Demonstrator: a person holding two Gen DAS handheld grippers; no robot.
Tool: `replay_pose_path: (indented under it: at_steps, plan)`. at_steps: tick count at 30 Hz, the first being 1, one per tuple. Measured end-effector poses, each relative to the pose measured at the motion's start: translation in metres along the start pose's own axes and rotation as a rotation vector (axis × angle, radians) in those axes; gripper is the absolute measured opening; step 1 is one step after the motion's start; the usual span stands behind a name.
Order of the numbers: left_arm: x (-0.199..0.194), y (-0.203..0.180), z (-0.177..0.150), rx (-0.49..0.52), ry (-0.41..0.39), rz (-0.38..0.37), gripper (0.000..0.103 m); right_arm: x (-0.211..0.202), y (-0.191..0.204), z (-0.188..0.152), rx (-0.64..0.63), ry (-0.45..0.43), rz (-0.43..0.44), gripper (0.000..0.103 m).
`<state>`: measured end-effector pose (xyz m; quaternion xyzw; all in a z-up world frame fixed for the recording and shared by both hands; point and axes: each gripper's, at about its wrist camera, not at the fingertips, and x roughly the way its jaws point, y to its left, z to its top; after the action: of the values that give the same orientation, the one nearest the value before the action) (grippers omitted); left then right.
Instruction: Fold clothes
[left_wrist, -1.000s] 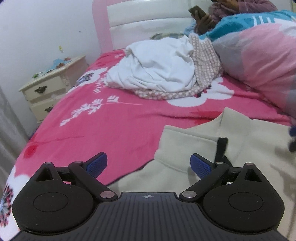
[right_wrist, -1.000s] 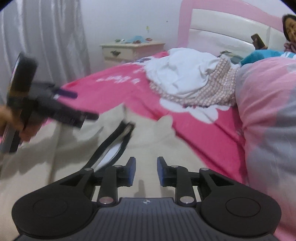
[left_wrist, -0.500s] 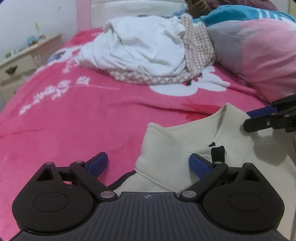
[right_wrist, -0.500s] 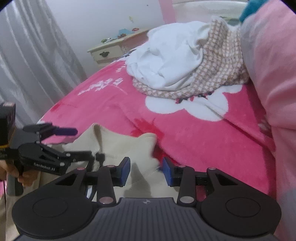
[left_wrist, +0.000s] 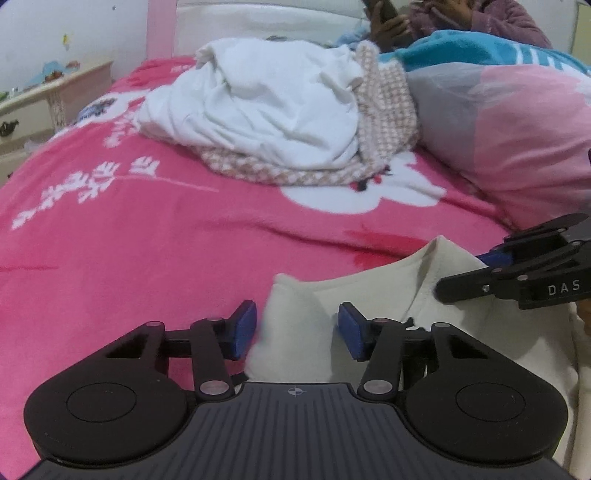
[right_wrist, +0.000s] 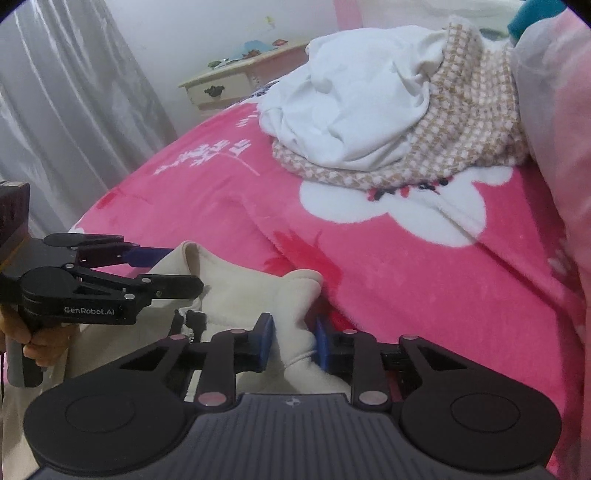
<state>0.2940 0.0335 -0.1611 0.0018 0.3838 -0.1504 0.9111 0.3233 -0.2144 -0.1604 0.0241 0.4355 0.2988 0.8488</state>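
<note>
bed (left_wrist: 147, 258) fills both views, covered by a pink fleece blanket with white flower print. big pink and grey pillow (left_wrist: 517, 140) along the right side. pile of unfolded clothes (left_wrist: 280, 118) sits mid-bed toward the headboard, white garment on top of a tan checked one. cream nightstand (right_wrist: 221, 88) beside the bed, grey curtain (right_wrist: 66, 110) left of it in the right wrist view. a person's hands holding a phone (left_wrist: 384, 18) at the top edge of the left wrist view.

cream jacket (left_wrist: 388, 295) lies flat on the near end of the bed, collar end toward the pile, dark zipper pull at the neck opening.

left gripper (left_wrist: 297, 332) points down at a slant onto the left collar corner. jaws closing, cream fabric between the blue pads, small gaps each side, not pressing yet. in the right wrist view it comes in level from the left, a hand (right_wrist: 40, 332) wrapped round its grip.

right gripper (right_wrist: 293, 341) also tilted down, at the right collar corner. jaws closing, a ridge of collar fabric bunched between the pads (right_wrist: 264, 341) and touching both, so grasping the jacket. in the left wrist view it reaches in from the right edge, fingertips on the far collar point.
</note>
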Motion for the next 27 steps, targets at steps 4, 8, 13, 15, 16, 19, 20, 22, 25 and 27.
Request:
replay_pose_path:
  at_steps: [4,8,13,15,16,19,20,22,25,27]
  plan:
    - [-0.005,-0.002,0.004,-0.027,-0.014,0.003,0.027,-0.01,0.008,0.0,-0.011,-0.024,-0.009,0.019]
    - [-0.013,0.001,0.006,-0.075,-0.026,0.005,0.017,-0.019,0.018,0.0,-0.02,-0.049,-0.025,0.017]
    - [-0.036,-0.003,0.009,-0.097,-0.07,-0.001,0.015,-0.039,0.033,0.0,-0.029,-0.088,-0.013,0.016]
    - [-0.047,-0.005,0.01,-0.104,-0.087,-0.008,0.014,-0.047,0.04,-0.001,-0.041,-0.096,-0.012,0.016]
    - [-0.052,-0.007,0.01,-0.105,-0.096,-0.011,0.014,-0.051,0.043,-0.001,-0.047,-0.1,-0.011,0.016]
    - [-0.069,-0.012,0.01,-0.102,-0.115,-0.022,0.013,-0.064,0.054,-0.004,-0.061,-0.112,-0.009,0.016]
    - [-0.075,-0.014,0.01,-0.101,-0.122,-0.026,0.013,-0.069,0.058,-0.004,-0.066,-0.117,-0.008,0.015]
    - [-0.087,-0.018,0.008,-0.097,-0.135,-0.037,0.013,-0.078,0.065,-0.006,-0.076,-0.127,-0.007,0.015]
    - [-0.106,-0.024,0.006,-0.091,-0.154,-0.055,0.013,-0.094,0.077,-0.011,-0.094,-0.143,-0.003,0.015]
    - [-0.12,-0.028,0.003,-0.088,-0.167,-0.071,0.013,-0.106,0.085,-0.014,-0.105,-0.156,0.003,0.015]
